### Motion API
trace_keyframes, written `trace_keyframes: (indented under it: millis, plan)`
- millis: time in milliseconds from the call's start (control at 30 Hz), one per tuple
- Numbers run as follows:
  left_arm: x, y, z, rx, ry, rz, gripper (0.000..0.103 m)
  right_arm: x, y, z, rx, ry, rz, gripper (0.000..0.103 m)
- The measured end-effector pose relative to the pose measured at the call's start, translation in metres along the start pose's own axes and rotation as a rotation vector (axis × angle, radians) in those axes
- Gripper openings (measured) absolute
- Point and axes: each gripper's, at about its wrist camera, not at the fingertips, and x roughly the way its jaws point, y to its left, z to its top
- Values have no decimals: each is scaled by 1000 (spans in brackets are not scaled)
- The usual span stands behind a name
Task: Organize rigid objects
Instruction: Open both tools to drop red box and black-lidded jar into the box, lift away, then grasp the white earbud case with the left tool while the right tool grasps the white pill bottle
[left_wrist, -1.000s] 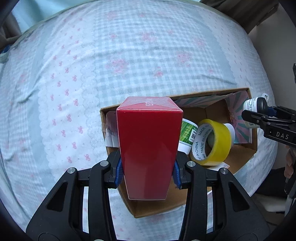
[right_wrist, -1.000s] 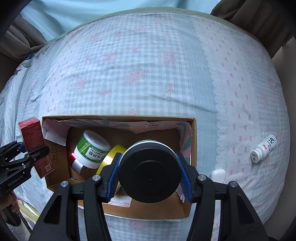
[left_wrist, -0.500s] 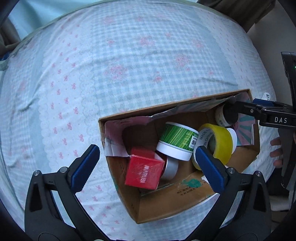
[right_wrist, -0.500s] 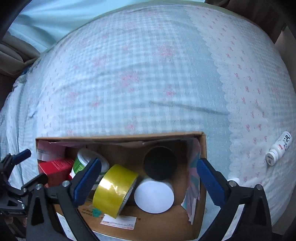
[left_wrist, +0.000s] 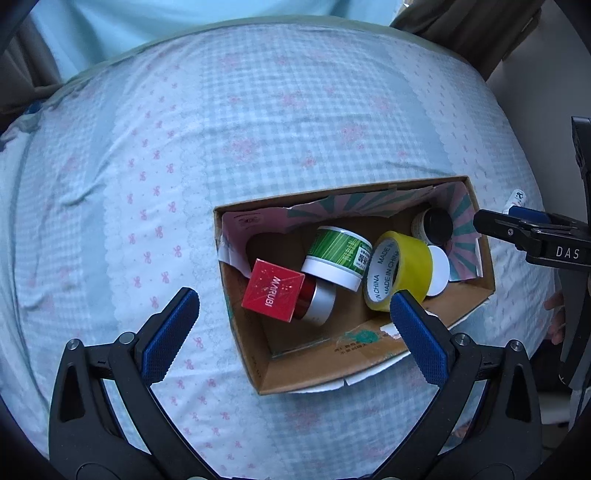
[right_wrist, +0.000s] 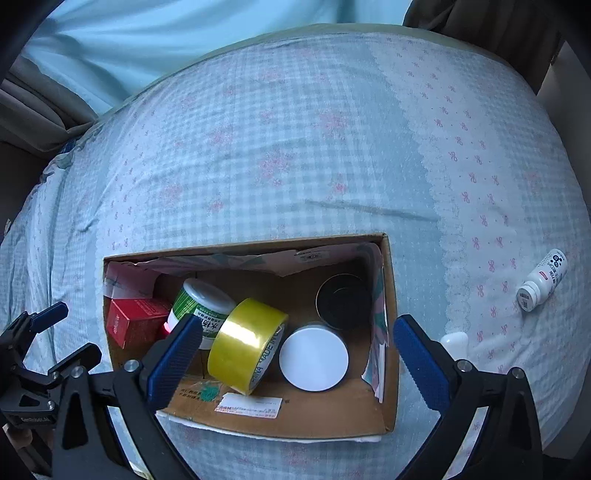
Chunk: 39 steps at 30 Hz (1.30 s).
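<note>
While both grippers hang wide open over the box (left_wrist: 258, 373), nothing held between either pair of blue pads.

Left gripper (left_wrist: 293, 330): jaws spread full, empty, above the box's near-left corner. Right gripper (right_wrist: 295, 354): jaws equally wide, empty, straddling the box's near edge.

Inside the cardboard box, on a pale blue checked bedspread (left_wrist: 221, 129) with pink bows:
- red carton (left_wrist: 272, 290), lettered "MARUBI", tilted against a red-and-silver jar (left_wrist: 317, 300) at the left end
- green jar (left_wrist: 338, 256) with a white base, lying on its side, touching the carton's neighbour and the tape
- yellow tape roll (left_wrist: 400, 275) (core printed "MADE IN CHINA"), on edge near the middle
- white lid (right_wrist: 313, 358), flat disc face up, just right of the tape
- black-lidded jar (right_wrist: 341, 301) in the far-right corner, beside the striped pink-and-teal paper lining

Seen only from the left wrist: carton's printed face, silver-banded jar beneath it, right gripper's black frame marked "DAS" at the box's right end.

Seen only from the right wrist: white bottle (right_wrist: 542, 285) lying on the bedspread well right of the box, small white cap (right_wrist: 455, 341) just outside the box's right wall, white label (right_wrist: 249, 404) on the box floor, left gripper's fingers at the lower left.
</note>
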Motion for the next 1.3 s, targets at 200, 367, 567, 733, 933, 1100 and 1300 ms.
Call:
trace_keyframes:
  millis: [200,367,567,733,933,1100,1300]
  plan:
    - [-44,-6,-25,-38,-50,50,103,-44,2,-25,-12,-50,1,103]
    - [-71,-25,-47,-41,-78,77,103,-84,-5,-53,-6,-95,-41,103]
    - [-96,-72,-77,-7,-115,79,103,-125,-30,-86,44,-145,-61,103]
    - [-106,-117,-93,-11,-138,73,103,-148,-61,-110,64,-163,-82,103]
    - [-99,-193,-110,-28,-164,75,103,-176,-114,-134,-2,-216,-84,103]
    - [-78,-261,-122,-107,-152,106,103,-174,-175,-139,-97,-190,-90,103]
    - [-48,-331,-129,-236,-106,66,103,-170,-249,-139,-195,-140,-89,103]
